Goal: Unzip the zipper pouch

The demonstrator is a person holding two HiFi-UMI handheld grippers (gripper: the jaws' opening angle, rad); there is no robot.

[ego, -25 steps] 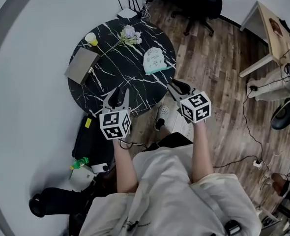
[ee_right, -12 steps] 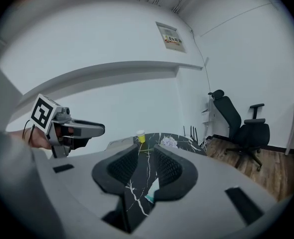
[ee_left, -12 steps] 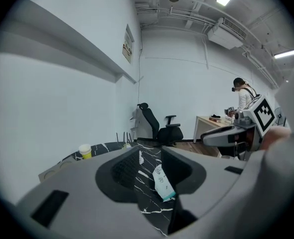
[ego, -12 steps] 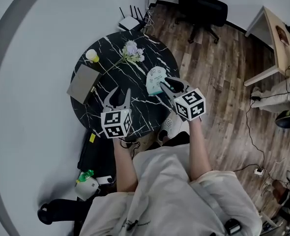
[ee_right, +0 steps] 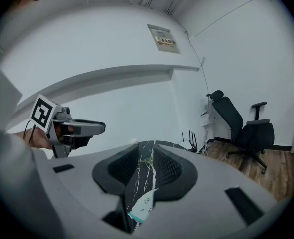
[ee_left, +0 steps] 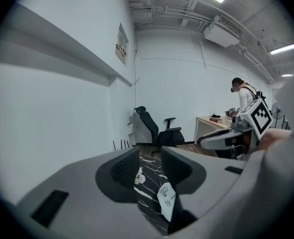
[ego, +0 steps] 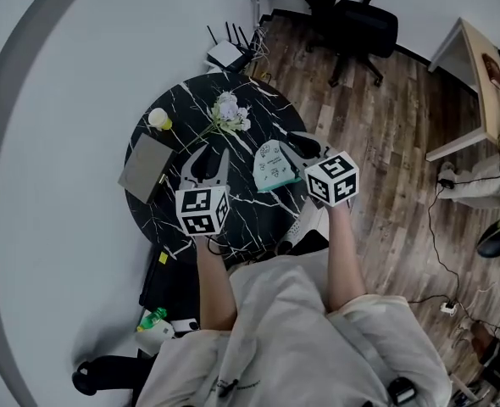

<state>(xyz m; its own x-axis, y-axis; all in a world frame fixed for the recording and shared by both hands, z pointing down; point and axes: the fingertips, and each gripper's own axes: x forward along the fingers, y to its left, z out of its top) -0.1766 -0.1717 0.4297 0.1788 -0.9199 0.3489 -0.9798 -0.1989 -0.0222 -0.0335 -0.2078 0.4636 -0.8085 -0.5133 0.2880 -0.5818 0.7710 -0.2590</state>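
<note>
**Head view:** The zipper pouch point(ego: 273, 166) lies flat on the round black marble table point(ego: 248, 217), near the table's right edge. The left gripper point(ego: 209, 153) hovers over the table to the left of the pouch, apart from it. The right gripper point(ego: 299, 142) is at the pouch's right edge.

**Left gripper view:** The jaws are spread with nothing between the pads. The pouch shows beyond the gap.

**Right gripper view:** The jaws are spread and empty. The pouch lies below the gap, untouched.

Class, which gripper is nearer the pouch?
Right. The right gripper hovers by the right edge of the pouch, jaws open. The left gripper hangs clearly farther off to the pouch's left, over the table.
</note>
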